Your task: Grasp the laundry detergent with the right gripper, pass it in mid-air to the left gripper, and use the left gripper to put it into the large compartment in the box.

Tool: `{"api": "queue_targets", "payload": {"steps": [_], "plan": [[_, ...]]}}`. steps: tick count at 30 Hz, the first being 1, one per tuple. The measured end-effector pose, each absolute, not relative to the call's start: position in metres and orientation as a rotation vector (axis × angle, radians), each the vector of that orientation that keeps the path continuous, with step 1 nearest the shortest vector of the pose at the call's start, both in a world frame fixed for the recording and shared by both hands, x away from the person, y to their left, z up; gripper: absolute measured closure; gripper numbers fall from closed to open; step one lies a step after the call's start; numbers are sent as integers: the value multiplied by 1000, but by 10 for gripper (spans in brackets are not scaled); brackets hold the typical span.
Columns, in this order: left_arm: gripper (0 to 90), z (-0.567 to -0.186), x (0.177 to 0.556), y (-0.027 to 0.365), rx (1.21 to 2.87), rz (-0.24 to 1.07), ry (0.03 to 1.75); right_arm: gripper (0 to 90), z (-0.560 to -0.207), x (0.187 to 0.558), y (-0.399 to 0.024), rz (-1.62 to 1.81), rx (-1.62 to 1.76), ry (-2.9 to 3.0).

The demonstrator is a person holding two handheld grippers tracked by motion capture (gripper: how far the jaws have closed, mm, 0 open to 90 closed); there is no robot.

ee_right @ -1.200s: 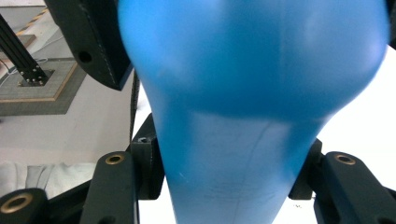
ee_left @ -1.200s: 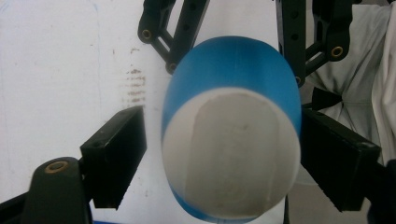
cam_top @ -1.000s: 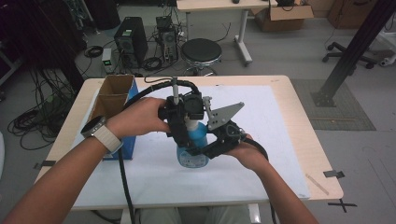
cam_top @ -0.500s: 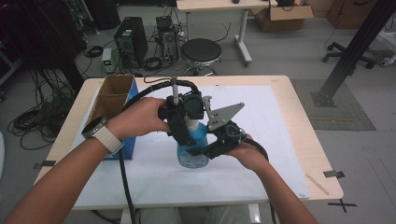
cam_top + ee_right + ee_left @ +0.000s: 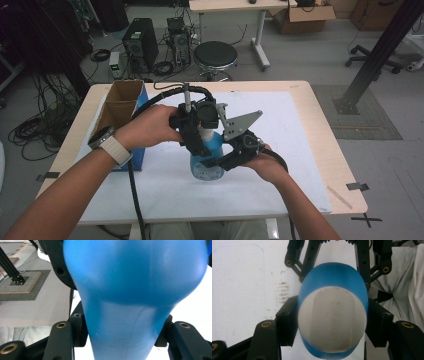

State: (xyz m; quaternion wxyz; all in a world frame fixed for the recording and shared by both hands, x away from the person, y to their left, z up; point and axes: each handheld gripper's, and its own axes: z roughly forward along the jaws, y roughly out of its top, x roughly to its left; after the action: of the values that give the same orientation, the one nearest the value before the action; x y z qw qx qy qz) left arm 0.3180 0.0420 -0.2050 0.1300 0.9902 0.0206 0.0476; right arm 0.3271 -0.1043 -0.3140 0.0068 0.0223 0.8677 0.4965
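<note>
Light wooden table (image 5: 320, 125) carries a large white paper sheet (image 5: 280, 150) covering most of its top, leaving a bare wood margin along the right and far edges. Open brown cardboard box with blue side (image 5: 120, 107) stands at the sheet's left edge; its inside is in shadow, contents cannot be told. Translucent blue plastic bottle with a white cap (image 5: 207, 160) stands upright near the sheet's centre, a bulbous body narrowing toward the top; whether it holds liquid cannot be told. Left gripper (image 5: 329, 322) comes down from above; its jaws have just been closing and now clamp the bottle's top, pads pressing both sides. Right gripper (image 5: 120, 335) grips the bottle's body from the side. Sheet's right half lies open, well apart from both hands.
</note>
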Motion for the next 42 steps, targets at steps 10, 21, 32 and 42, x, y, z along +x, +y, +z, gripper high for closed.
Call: {"api": "queue_targets", "payload": {"steps": [10,21,32,42], "plan": [[383,-205,315,42,2888,125,44,444,-314,325,-104,1553,40,2728],[383,-205,319,47,2892,162,108,207,-325,334,-134,1590,187,2767],[382,-197,329,56,2911,205,260,84,-320,338,-192,1381,504,2805],[382,-185,344,67,2886,271,497,64,-304,334,-231,879,591,2822]]}}
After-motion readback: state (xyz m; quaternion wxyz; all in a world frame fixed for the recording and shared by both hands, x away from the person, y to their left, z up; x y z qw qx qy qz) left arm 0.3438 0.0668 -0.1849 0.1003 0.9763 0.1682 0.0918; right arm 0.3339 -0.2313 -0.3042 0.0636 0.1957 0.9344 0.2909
